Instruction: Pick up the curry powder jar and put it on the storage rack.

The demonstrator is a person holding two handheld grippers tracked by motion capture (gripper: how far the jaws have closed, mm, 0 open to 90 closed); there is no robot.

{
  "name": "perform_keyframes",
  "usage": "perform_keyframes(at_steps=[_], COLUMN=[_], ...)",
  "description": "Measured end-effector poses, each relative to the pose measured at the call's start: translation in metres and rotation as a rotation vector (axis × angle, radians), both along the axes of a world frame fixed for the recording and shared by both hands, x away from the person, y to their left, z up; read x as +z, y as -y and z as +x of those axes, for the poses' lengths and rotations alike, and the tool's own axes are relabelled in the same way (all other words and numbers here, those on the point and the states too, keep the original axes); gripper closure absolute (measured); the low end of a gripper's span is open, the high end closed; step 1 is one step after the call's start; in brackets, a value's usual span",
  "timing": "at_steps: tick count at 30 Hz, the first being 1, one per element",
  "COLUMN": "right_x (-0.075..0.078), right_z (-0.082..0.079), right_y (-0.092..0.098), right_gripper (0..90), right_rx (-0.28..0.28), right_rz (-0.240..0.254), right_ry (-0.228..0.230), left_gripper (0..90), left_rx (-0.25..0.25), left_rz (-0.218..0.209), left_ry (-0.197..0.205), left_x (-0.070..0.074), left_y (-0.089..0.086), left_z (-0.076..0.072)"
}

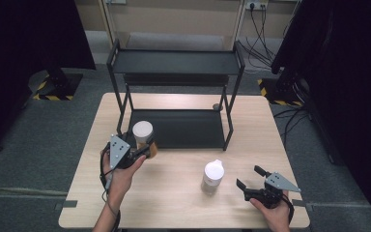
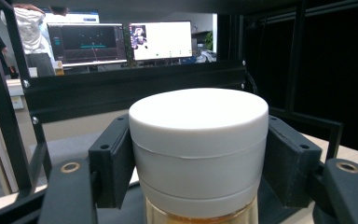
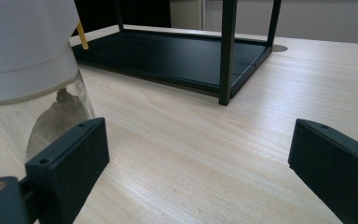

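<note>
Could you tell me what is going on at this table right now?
A person is working with a handheld gripper in each hand. The left gripper is shut on a white-lidded jar of amber contents, holding it at the front edge of the black shelf rack. The right gripper rests open near the table's front right corner. A second white-capped jar stands on the table between the two hands.

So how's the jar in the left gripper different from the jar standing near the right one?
The amber-filled jar is clamped at its flat white lid between the left gripper jaws, by the black rack; the clear jar stands free on the table, beside the open right gripper. The clear jar's white cap looks spouted and it holds dark powder. Both are glass with white tops.
</note>
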State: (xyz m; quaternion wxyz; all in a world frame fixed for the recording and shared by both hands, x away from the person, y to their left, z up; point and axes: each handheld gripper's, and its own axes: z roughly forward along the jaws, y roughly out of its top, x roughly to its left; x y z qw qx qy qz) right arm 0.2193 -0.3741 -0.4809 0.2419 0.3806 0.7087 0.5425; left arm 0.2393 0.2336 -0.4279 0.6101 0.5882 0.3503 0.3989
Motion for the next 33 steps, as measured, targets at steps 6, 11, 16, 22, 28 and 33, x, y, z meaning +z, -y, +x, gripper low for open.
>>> perform_keyframes(at_steps=[6, 11, 16, 22, 28, 33], right_x=[0.0, 0.0, 0.0, 0.0, 0.0, 0.0], right_z=[0.0, 0.0, 0.0, 0.0, 0.0, 0.0], right_y=[0.0, 0.0, 0.0, 0.0, 0.0, 0.001], right_gripper=[5.5, 5.5, 5.5, 5.5, 5.5, 5.5], right_rx=[0.001, 0.001, 0.001, 0.0, 0.0, -0.001], right_rz=[0.001, 0.002, 0.003, 0.002, 0.004, 0.009], right_ry=[0.002, 0.002, 0.0, -0.001, -0.002, -0.004], left_gripper=[33.0, 33.0, 33.0, 33.0, 33.1, 33.1], left_rx=[0.014, 0.022, 0.03, 0.039, 0.045, 0.052], left_rz=[-0.01, -0.01, -0.007, -0.011, -0.014, -0.02], left_ry=[0.02, 0.031, 0.043, 0.051, 0.064, 0.072], left_x=[0.011, 0.02, 0.026, 0.033, 0.042, 0.046], left_y=[0.002, 0.003, 0.004, 0.004, 0.006, 0.007], left_z=[0.0, 0.002, 0.003, 0.005, 0.007, 0.008])
